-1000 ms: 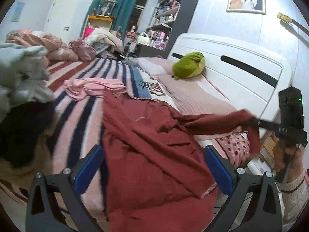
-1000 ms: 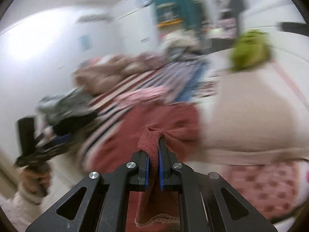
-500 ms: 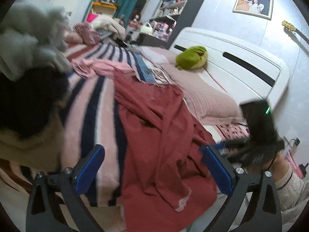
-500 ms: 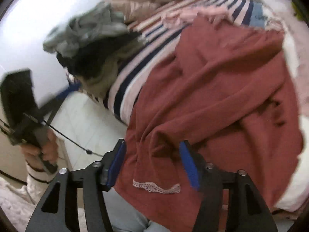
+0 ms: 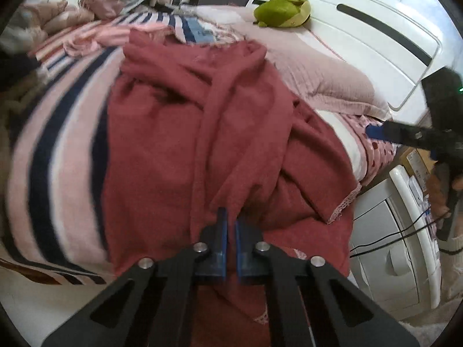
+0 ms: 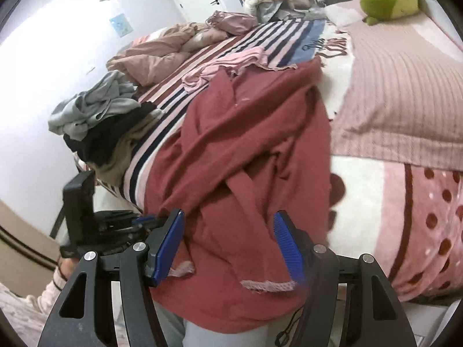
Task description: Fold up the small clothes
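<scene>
Left wrist view: left gripper (image 5: 230, 225) fingers clamped on red garment (image 5: 179, 121) fold at 6 o'clock | right gripper (image 6: 228, 240) fingers apart, empty | risk: thin pinch slips, garment slides off bed (image 5: 49, 133) edge.

Garment (image 5: 185, 133) on bed (image 5: 43, 144), beside pillow (image 5: 318, 66)

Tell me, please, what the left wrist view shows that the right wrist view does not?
Only the left wrist view shows the white headboard, the white nightstand, and the left tongs shut on a fold of the red garment. Only the right wrist view shows the pile of grey and black clothes and the right tongs open over the garment's lace-trimmed hem. Both show the red garment, striped blanket, pink pillow and green plush toy.
</scene>
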